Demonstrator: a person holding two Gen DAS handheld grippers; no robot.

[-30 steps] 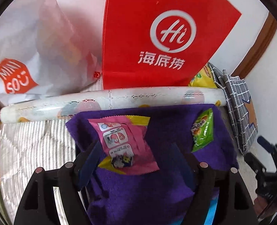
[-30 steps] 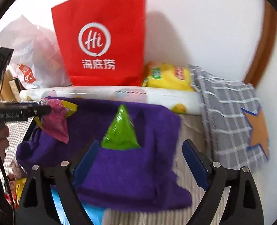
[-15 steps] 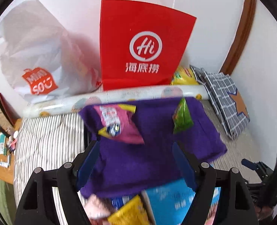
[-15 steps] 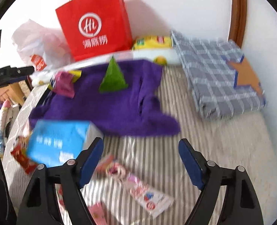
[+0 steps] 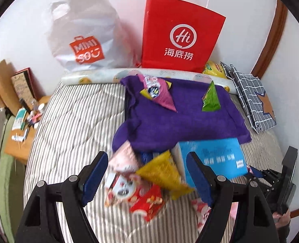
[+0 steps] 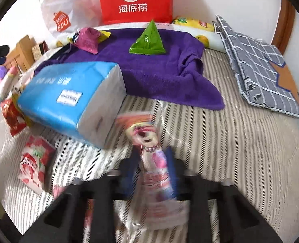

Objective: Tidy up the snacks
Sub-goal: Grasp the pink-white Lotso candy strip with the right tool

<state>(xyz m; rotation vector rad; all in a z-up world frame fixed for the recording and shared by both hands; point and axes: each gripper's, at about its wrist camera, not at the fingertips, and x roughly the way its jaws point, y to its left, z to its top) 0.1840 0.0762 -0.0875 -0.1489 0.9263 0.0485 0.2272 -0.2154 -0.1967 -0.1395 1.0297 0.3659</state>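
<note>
Two snacks, pink packet [image 5: 158,93] and green triangle pouch [image 5: 211,98], already parked on purple towel [image 5: 181,125], far side of bed [image 5: 72,125]: likely sorting spot. Right gripper [image 6: 152,167] jaws just closed, pinching long pink-white packet [image 6: 153,162] near bed's front. Left gripper [image 5: 147,174] open, empty, above loose pile beside blue tissue pack [image 5: 212,160].

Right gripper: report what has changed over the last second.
The right gripper came down from the purple towel to the striped bed and closed on a long pink snack packet. The green and magenta packets stayed on the towel.
</note>
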